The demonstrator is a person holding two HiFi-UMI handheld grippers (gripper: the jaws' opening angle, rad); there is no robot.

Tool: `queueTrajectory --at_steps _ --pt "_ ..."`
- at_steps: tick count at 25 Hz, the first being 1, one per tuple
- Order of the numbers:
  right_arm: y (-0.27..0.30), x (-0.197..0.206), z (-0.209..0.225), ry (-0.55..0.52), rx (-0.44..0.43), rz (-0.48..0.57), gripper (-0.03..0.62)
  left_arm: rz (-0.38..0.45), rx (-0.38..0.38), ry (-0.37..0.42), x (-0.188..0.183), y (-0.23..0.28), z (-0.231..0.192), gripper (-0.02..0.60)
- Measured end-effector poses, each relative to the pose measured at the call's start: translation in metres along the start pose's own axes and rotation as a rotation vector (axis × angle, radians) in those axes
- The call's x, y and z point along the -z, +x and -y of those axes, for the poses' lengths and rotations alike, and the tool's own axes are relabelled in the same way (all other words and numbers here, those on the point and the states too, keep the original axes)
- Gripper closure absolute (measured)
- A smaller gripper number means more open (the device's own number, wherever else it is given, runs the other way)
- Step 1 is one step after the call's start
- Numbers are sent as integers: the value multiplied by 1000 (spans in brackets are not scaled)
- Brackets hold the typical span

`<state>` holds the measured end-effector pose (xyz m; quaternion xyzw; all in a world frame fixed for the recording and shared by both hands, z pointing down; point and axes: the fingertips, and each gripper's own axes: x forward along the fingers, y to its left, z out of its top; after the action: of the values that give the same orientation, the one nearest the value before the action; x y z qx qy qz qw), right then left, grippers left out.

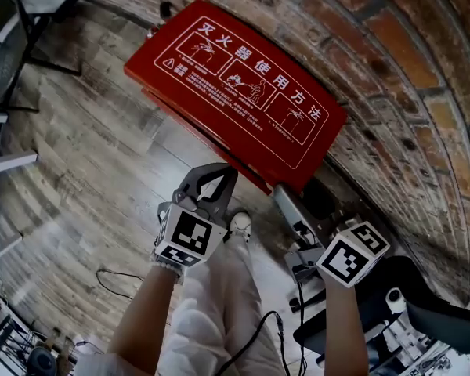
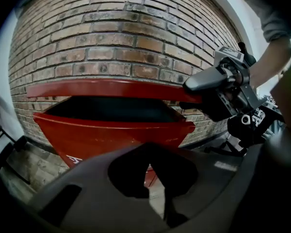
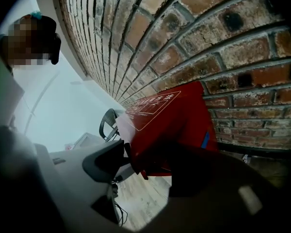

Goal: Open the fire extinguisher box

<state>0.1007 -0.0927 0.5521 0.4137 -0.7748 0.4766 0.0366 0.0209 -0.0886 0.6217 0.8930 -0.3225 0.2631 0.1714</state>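
In the head view, the red fire extinguisher box [image 1: 175, 106] sits in the upper middle of the frame against a brick wall [image 1: 392, 45], on a wooden floor [image 1: 94, 171]. Its lid [image 1: 243, 84], printed with white pictures and writing, is tilted up. The left gripper [image 1: 217, 175] hangs at lower centre, just in front of the box and touching nothing, its jaws brought together to a point. The right gripper [image 1: 291, 214] reaches in from the lower right to the lid's near corner. In the left gripper view, the box [image 2: 111, 135] fills the middle. A dark gap shows between it and the lid [image 2: 106, 88] above. The left gripper [image 2: 149, 166] at the bottom has its jaws closed with nothing between them. At the right of the frame, the right gripper [image 2: 203, 93] clamps the end of the lid. In the right gripper view, the right gripper [image 3: 145, 164] grips the lid [image 3: 169, 110], whose edge lies between the two jaws in the centre, with the wall [image 3: 208, 42] behind it.
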Motion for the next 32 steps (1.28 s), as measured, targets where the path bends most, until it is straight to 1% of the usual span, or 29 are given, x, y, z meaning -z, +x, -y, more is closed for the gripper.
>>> queueTrajectory --at_steps 8,14,18,20,22,28,32 --pt "-10 -13 -15 -25 -37 27 303 -23 6 19 9 -1 1 584" --pt "-23 -48 -27 -51 -61 71 306 -33 7 13 -1 0 1 584" --pt "-28 -59 -28 -137 -46 56 309 -35 6 8 -4 0 1 584" --pt "-29 -67 -25 -189 -18 62 357 -37 7 7 -4 1 1 584" --pt "-32 -78 -22 -227 5 82 380 -38 7 7 -4 1 1 584" --pt "-32 -112 -19 -373 76 125 435 -39 3 -3 -3 1 0 584" --pt "-27 -134 -14 -431 116 157 464 -39 1 -5 -4 0 0 584"
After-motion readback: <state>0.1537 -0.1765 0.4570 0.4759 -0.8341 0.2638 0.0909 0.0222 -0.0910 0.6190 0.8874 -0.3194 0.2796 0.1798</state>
